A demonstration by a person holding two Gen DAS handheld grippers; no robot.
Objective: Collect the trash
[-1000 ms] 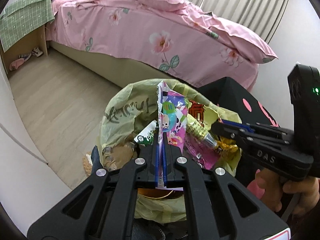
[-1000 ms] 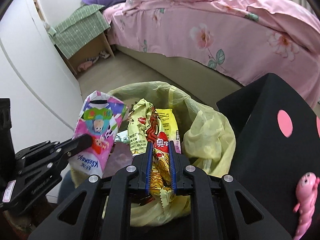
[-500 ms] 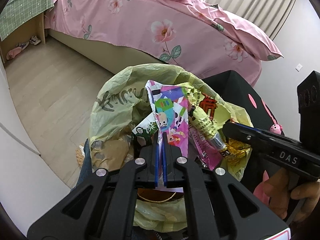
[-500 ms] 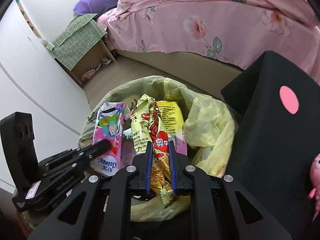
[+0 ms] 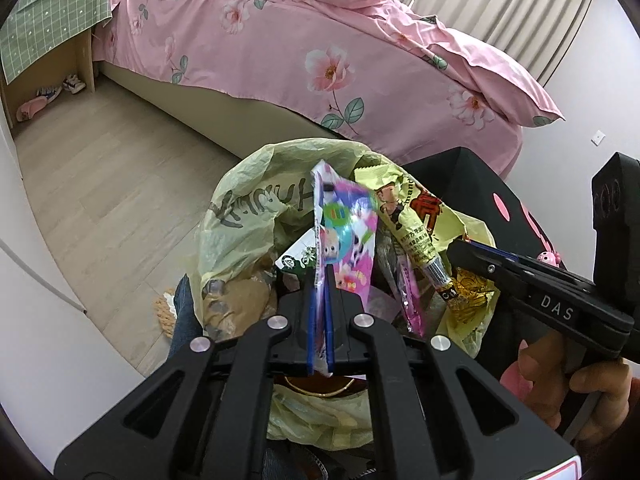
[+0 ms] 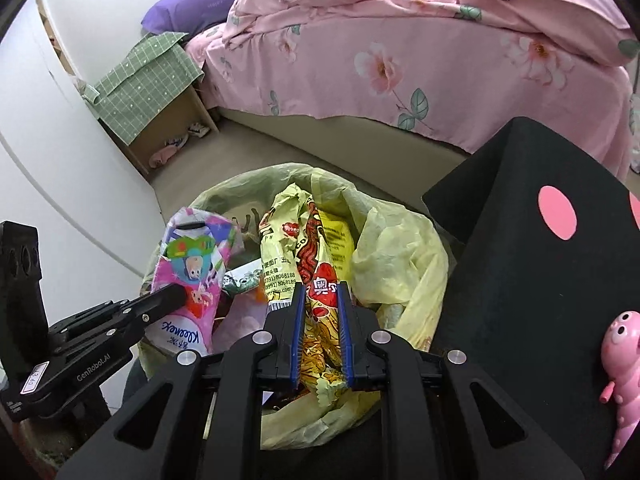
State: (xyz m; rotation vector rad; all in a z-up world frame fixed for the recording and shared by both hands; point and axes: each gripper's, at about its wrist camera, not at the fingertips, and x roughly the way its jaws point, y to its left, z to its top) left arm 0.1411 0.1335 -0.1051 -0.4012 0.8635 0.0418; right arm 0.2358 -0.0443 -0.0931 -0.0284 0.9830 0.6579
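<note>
A bin lined with a yellow-green trash bag [image 5: 244, 216] [image 6: 400, 248] stands below both grippers and holds several wrappers. My left gripper [image 5: 319, 280] is shut on a pink cartoon tissue pack [image 5: 348, 232] and holds it over the bag's mouth; the pack also shows in the right wrist view [image 6: 196, 256]. My right gripper [image 6: 322, 292] is shut on a yellow and red snack wrapper [image 6: 316, 248], also over the bag; the wrapper also shows in the left wrist view [image 5: 416, 220].
A black cube stool with pink dots [image 6: 540, 280] stands right beside the bin, with a pink toy [image 6: 624, 356] on it. A bed with a pink floral cover [image 5: 320, 48] lies behind. A white wall [image 6: 52, 184] is on the left. A nightstand with a green cloth [image 6: 148, 76] stands far left.
Both grippers have risen and tilted down, so the bag's mouth sits lower and farther off in both views. Both still hold their wrappers.
</note>
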